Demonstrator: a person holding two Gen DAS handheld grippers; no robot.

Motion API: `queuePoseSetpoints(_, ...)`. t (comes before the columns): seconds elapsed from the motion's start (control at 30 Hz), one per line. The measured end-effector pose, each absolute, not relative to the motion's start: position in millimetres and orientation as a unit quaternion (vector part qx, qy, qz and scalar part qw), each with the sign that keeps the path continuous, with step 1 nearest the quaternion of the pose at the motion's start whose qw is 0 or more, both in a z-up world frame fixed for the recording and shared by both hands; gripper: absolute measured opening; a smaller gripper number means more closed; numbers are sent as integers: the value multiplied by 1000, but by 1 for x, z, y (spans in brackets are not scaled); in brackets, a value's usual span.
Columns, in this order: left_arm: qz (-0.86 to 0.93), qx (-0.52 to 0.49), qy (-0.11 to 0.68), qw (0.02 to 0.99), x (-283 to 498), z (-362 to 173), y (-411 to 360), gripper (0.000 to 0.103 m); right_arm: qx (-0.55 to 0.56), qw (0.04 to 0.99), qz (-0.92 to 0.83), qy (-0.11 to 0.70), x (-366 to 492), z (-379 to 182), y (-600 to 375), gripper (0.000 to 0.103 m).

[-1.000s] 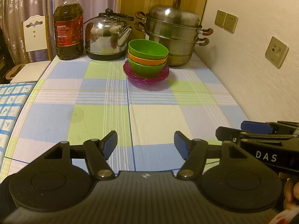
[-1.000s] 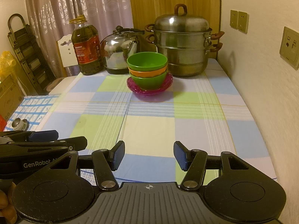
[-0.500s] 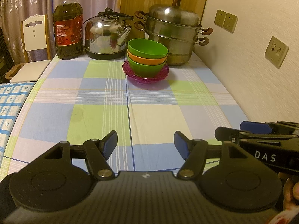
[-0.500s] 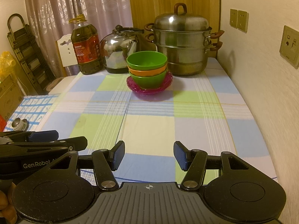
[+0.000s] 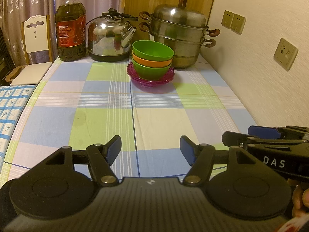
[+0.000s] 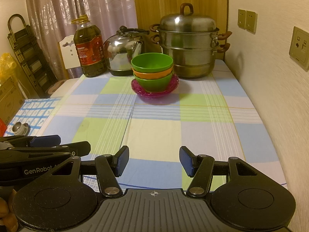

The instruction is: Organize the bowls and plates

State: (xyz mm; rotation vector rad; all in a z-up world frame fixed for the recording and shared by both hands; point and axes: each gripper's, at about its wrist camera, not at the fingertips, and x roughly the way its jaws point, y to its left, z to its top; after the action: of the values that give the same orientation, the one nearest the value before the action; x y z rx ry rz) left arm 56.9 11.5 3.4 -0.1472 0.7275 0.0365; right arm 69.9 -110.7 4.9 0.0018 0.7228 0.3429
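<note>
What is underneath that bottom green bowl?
The bottom green bowl sits on purple plates; their rims show at least two stacked. The plates' middles are covered by the bowl, so the exact count is unclear.

home kitchen, kettle, steamer pot, oil bottle

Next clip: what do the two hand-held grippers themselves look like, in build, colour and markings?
Both match: the left hand-held gripper and right hand-held gripper are matte black, each with two round discs, a ribbed centre plate, silver pivot rivets and blue ribbed pads on the fingertips. Seen side-on, the left body reads "GenRobot", the right "DAS". No cables show; bare fingers only at the frame edges.
</note>
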Motion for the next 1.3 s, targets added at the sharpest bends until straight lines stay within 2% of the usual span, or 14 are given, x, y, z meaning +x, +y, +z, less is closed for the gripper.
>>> queuePoseSetpoints(1.3, 20, -70, 350, 934, 55, 4, 10, 65, 1, 921, 168, 352, 69, 5, -110, 58)
